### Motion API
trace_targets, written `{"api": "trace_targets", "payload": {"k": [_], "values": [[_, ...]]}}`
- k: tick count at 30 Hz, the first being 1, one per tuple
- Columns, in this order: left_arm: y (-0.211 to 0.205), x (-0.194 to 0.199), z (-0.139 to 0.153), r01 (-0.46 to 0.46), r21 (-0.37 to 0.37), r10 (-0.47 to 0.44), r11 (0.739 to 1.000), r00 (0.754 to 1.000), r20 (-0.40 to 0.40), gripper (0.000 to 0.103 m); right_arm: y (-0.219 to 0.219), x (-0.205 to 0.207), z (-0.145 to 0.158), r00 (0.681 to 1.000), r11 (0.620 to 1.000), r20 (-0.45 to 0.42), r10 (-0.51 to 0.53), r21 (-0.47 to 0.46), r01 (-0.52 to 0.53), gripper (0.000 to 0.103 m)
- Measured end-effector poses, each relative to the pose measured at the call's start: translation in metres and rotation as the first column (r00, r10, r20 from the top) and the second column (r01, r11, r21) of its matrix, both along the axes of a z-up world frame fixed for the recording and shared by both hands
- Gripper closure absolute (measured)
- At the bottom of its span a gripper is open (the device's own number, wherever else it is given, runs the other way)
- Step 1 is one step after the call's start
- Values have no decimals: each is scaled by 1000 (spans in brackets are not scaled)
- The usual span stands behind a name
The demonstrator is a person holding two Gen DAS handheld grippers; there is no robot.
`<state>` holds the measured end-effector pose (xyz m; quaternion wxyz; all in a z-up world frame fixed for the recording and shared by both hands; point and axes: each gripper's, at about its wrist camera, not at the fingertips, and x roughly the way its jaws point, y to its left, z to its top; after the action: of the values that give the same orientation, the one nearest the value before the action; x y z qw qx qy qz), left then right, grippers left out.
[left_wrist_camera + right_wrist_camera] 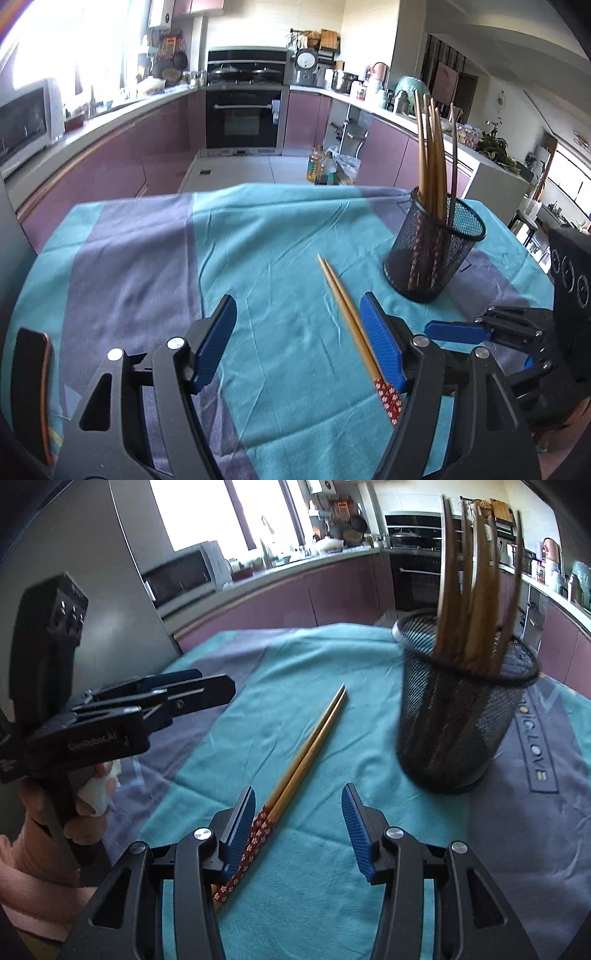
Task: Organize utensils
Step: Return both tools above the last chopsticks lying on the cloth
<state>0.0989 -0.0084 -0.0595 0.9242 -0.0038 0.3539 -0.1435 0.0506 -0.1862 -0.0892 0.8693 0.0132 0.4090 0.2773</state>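
both grippers, left (pixel 295 341) and right (pixel 298 829), have wide, empty fingers. two chopsticks (pixel 314 742) lie on the bench, pointing away, beside the right one's left finger; cup (pixel 458 716) nearby.

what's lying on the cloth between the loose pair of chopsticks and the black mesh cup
Nothing: only bare teal tablecloth separates the loose red-handled wooden chopsticks from the black mesh cup, clearest in the right wrist view.

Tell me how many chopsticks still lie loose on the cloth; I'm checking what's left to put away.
2: a pair of chopsticks lying side by side on the teal cloth, left of the mesh holder. The rest stand inside the holder; none seem hidden.
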Motion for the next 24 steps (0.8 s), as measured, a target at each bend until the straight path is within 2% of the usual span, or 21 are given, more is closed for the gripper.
{"api": "trace_targets", "payload": {"k": [7,24], "values": [[0,0,-10,-16,-9,15,1000,999,-28,35,13,0,-7,1000,999,-8,-13,-36,13,56],[-4,1,-20,-7,-14,6,1000,998,-60,36,12,3,-15,999,996,-10,-43,-81,42,59]]}}
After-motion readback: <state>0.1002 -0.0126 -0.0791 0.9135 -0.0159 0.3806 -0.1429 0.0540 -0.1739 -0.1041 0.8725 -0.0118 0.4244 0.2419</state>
